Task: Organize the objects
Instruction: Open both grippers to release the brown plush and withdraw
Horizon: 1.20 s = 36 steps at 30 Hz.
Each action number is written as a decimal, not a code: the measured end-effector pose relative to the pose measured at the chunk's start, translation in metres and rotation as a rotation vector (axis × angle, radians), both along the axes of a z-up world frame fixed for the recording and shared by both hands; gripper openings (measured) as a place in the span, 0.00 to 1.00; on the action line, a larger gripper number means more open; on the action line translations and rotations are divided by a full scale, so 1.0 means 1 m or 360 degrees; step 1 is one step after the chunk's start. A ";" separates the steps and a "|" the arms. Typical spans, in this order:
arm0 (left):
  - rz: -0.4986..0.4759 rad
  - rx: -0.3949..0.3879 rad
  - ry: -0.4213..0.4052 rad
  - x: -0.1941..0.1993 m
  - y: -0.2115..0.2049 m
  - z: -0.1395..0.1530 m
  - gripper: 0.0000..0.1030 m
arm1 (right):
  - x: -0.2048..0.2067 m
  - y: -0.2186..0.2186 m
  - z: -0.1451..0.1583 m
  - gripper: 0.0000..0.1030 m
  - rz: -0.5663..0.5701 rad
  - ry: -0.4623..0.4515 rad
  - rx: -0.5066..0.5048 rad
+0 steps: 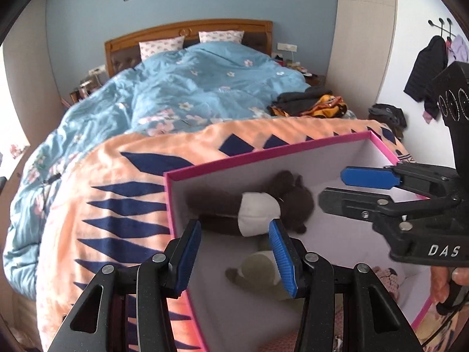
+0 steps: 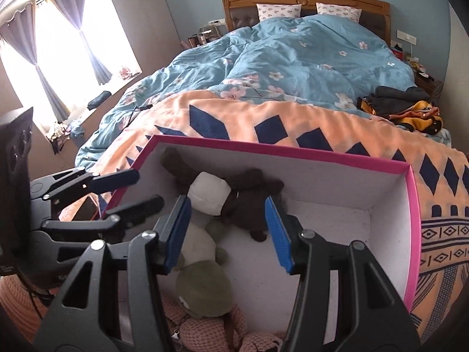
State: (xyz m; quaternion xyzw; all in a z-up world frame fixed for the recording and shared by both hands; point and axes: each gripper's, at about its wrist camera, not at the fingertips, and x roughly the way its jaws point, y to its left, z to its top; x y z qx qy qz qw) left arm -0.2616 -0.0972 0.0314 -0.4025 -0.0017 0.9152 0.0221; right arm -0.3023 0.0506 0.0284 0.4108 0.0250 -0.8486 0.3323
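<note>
In the left wrist view, the blue floral duvet (image 1: 187,88) fills the upper left of the frame, with the peach blanket (image 1: 117,176) patterned in navy diamonds spread below it over the bed. At lower centre the left gripper (image 1: 234,255) hangs with its blue-padded fingers apart and nothing between them, straddling the left wall of the pink-rimmed box (image 1: 263,152). Inside the box, a brown plush toy (image 1: 293,199) with a white middle lies against the far wall, and a green plush toy (image 1: 258,272) lies nearer the camera beneath it. At the right of the frame the right gripper (image 1: 331,187) reaches in over the box, its fingers apart and empty. A pile of dark and orange clothes (image 1: 310,102) sits on the bed at upper right.

In the right wrist view, curtains (image 2: 73,29) frame a bright window at upper left, and the left gripper (image 2: 149,187) enters from the left edge at the box's corner. A pink knitted toy (image 2: 205,328) lies at the bottom centre of the box, touching the green one.
</note>
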 end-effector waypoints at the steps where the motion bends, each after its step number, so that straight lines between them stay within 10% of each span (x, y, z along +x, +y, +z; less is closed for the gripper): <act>1: -0.0009 0.0009 0.0007 0.002 -0.001 0.001 0.48 | 0.001 0.003 0.000 0.53 -0.0003 -0.0008 -0.0016; 18: -0.0358 0.0180 0.0272 0.114 0.033 0.023 0.62 | 0.101 0.080 0.016 0.59 0.0058 0.0144 -0.0150; 36: -0.0261 0.0112 0.0229 0.139 0.034 -0.012 0.62 | 0.133 0.092 -0.017 0.61 0.0027 -0.0024 -0.0174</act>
